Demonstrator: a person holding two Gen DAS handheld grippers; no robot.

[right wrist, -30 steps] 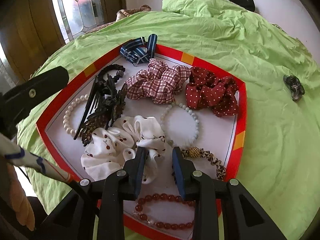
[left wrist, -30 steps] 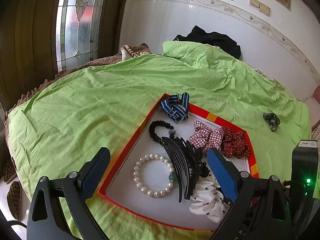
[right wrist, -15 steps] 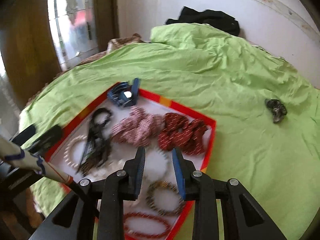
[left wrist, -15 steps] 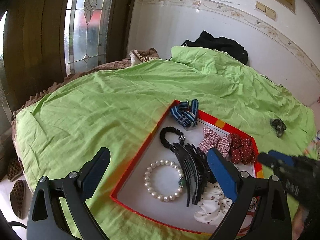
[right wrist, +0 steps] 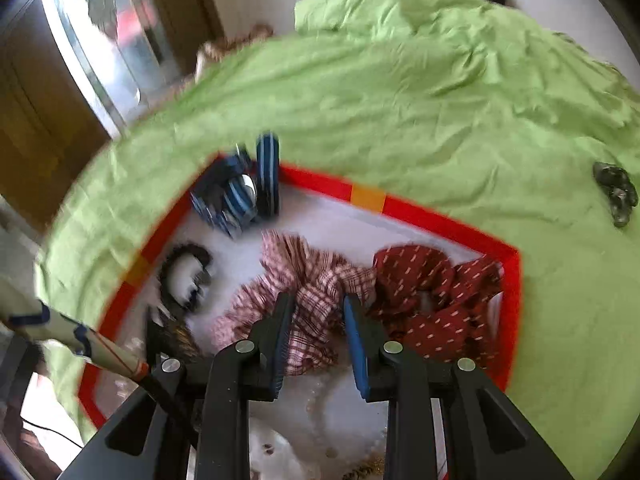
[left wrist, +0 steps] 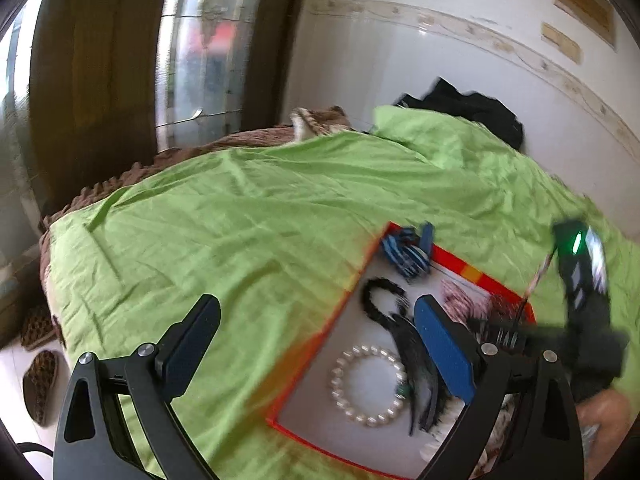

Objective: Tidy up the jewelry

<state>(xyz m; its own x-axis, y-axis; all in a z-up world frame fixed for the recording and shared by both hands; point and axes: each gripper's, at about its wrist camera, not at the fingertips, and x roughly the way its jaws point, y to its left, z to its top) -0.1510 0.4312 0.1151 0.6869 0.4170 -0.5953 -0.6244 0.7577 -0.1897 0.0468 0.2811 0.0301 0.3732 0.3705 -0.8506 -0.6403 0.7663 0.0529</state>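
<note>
The right tongs (right wrist: 316, 300), narrowly apart and empty, have swung from the tray's (right wrist: 514, 280) near edge toward the bed's far side, where a dark hair clip (right wrist: 616, 194) lies outside; left tongs (left wrist: 316, 328) wide apart.

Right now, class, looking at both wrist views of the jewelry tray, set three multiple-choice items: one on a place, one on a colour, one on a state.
1. Where does the small dark hair clip lie?
A. inside the tray
B. on the green bedspread, outside the tray
C. in a gripper

2. What colour is the tray rim?
A. red with orange patches
B. plain blue
C. black

3. How does the left gripper stand?
A. shut on the pearl bracelet
B. shut on the bedspread
C. open, holding nothing

Answers: B, it lies on the bedspread beyond the rim; A, the rim shows red and orange; C, its fingers stand wide apart, the pearl bracelet untouched in the tray.
</note>
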